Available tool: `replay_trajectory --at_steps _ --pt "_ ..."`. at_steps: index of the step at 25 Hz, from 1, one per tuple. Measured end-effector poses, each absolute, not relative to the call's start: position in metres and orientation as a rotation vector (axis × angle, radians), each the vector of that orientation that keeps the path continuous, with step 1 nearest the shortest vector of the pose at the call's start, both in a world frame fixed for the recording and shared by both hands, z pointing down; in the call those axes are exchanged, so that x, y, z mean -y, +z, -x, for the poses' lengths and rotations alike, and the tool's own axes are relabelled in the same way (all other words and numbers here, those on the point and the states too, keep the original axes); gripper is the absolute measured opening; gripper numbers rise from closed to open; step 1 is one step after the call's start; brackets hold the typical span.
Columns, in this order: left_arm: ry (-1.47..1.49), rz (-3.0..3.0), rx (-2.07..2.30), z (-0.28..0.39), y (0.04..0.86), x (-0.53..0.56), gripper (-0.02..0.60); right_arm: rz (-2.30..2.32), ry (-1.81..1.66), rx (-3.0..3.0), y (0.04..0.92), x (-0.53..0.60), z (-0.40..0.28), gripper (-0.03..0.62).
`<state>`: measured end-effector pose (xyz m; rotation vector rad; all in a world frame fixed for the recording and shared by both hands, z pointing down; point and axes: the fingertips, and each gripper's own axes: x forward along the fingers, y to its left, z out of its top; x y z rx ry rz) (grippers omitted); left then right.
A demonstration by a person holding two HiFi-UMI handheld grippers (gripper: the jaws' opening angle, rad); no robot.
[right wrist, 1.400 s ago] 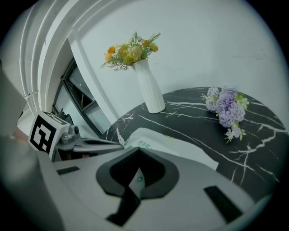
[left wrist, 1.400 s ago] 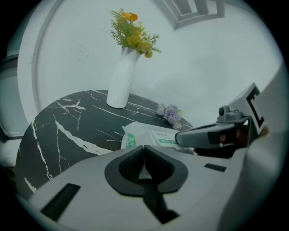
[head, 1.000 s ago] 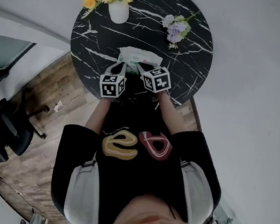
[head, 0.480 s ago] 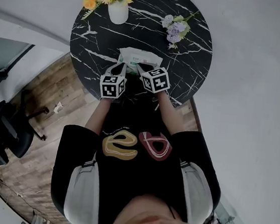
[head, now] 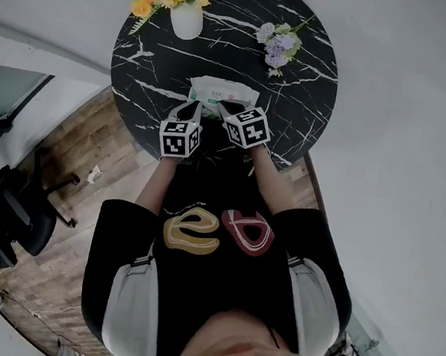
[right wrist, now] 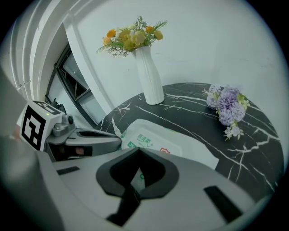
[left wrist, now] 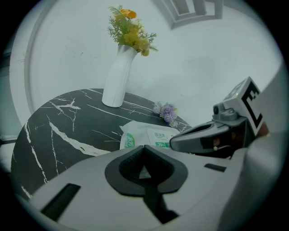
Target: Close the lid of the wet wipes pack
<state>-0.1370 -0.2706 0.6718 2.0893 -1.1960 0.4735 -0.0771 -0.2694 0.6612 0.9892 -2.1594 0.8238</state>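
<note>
The white wet wipes pack lies flat near the front of the round black marble table. From the right gripper view, the pack's label flap appears to lie flat on top. My left gripper hovers at the pack's near left edge, and my right gripper at its near right edge. Both are shut with nothing between their jaws. In the left gripper view the pack shows just past the closed left gripper. The right gripper has its jaws meeting over the pack's near end.
At the table's far left stands a white vase of yellow and orange flowers. A small purple bouquet lies at the far right. A dark office chair stands on the wooden floor to my left.
</note>
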Motion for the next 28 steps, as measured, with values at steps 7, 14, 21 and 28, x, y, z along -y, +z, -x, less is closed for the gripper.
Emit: replay_trajectory --at_steps 7,14,21,28 --pt "0.480 -2.098 1.190 0.137 0.673 0.271 0.018 -0.997 0.818 2.161 0.663 0.270 0.077 0.011" --pt "0.492 -2.086 1.202 0.136 0.673 0.270 0.018 -0.994 0.845 2.184 0.661 0.269 0.076 0.012" --pt "0.576 -2.077 1.215 0.136 0.670 0.268 0.020 -1.135 0.855 2.324 0.632 0.276 0.066 0.012" --pt "0.370 -2.099 1.337 0.142 0.623 0.270 0.020 -1.252 0.694 2.496 0.576 0.273 0.055 0.012"
